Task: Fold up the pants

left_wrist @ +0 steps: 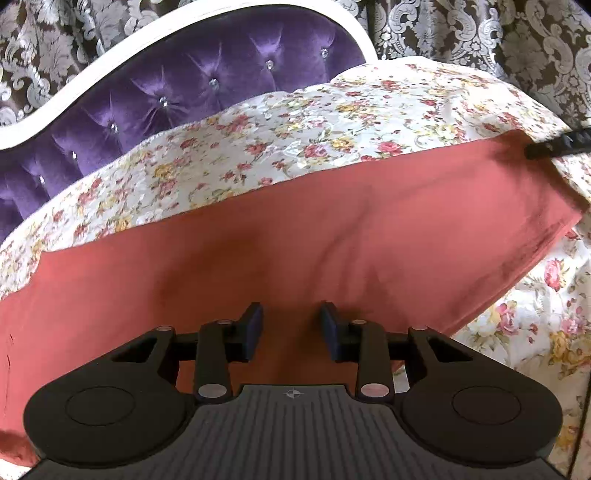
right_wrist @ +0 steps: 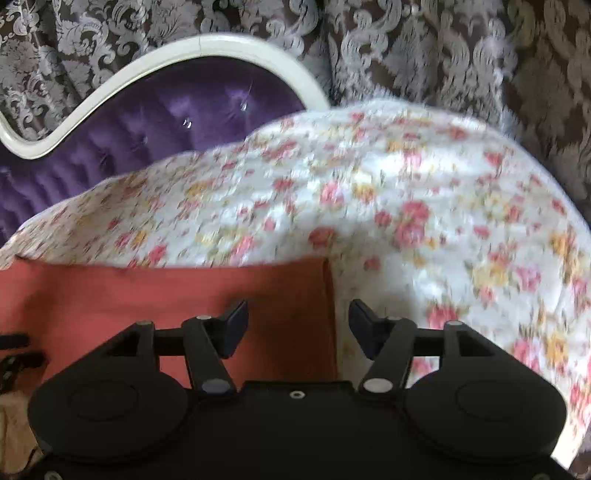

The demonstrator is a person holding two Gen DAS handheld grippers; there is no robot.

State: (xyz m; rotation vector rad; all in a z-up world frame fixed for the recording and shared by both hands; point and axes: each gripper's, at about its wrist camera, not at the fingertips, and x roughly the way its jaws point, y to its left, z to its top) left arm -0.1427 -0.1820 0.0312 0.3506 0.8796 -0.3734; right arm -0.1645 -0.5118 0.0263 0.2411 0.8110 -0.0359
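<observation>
The salmon-pink pants (left_wrist: 295, 236) lie flat across the floral bedspread (left_wrist: 295, 122), stretched from lower left to upper right. My left gripper (left_wrist: 291, 325) is open and empty just above the pants' near edge, jaws apart. In the right wrist view the pants (right_wrist: 184, 291) fill the lower left, with their right end edge (right_wrist: 328, 295) running between the fingers. My right gripper (right_wrist: 297, 325) is open wide and empty over that end. The tip of the right gripper (left_wrist: 557, 146) shows at the far right of the left wrist view.
A purple tufted headboard (left_wrist: 166, 99) with a white frame (left_wrist: 229, 27) stands behind the bed. A brown and silver damask curtain (right_wrist: 443, 59) hangs behind it. The right wrist view is motion-blurred. The floral bedspread (right_wrist: 424, 206) surrounds the pants.
</observation>
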